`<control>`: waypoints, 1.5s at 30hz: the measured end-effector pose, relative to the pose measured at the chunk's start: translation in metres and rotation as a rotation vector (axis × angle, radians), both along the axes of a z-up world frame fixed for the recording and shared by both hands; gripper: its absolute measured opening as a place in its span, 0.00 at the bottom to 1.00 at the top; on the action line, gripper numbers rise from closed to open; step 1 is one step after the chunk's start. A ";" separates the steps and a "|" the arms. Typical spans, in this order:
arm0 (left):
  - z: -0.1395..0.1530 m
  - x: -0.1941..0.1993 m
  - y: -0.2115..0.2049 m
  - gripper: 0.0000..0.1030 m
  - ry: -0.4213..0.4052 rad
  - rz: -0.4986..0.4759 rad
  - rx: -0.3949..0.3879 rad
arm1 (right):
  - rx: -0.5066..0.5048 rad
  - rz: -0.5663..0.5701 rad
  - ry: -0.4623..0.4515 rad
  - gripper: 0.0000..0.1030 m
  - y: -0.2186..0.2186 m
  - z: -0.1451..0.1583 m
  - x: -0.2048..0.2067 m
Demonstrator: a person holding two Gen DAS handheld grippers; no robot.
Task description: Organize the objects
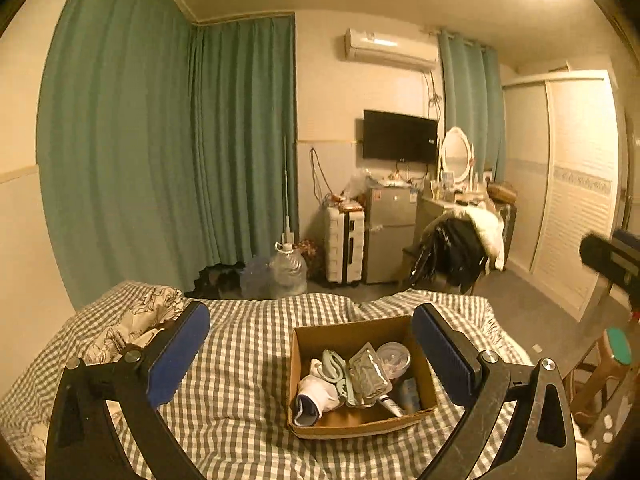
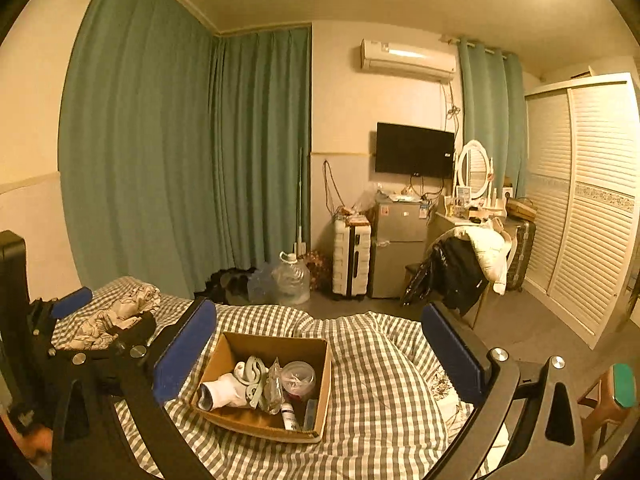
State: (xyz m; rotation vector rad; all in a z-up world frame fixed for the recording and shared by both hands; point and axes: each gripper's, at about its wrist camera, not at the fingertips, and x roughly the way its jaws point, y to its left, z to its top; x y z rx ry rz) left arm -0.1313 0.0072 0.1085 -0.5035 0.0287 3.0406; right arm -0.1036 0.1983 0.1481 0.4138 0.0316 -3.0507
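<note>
teal curtains (image 2: 180, 160), checked bedcover (image 2: 380, 380), perhaps grey-white

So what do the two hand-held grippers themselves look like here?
Both match. The left hand-held gripper and the right hand-held gripper each have a black, scuffed frame with triangular cut-outs, silver bolt heads, and two flat rectangular blue pads. No cables or sleeves show.

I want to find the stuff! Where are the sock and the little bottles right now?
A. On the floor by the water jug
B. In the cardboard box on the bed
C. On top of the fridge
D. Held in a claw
B: the sock and small bottles lie inside the open box, which sits on the checked bed; both claws are open and hold nothing.
</note>
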 end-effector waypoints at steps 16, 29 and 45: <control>-0.074 0.050 -0.002 1.00 -0.002 0.093 0.019 | 0.033 -0.061 -0.081 1.00 -0.003 -0.099 0.031; -0.119 0.047 -0.016 1.00 -0.095 0.135 0.035 | 0.043 -0.086 -0.158 1.00 -0.001 -0.156 0.008; -0.115 0.047 -0.016 1.00 -0.103 0.130 0.014 | 0.045 -0.092 -0.159 1.00 -0.001 -0.153 0.006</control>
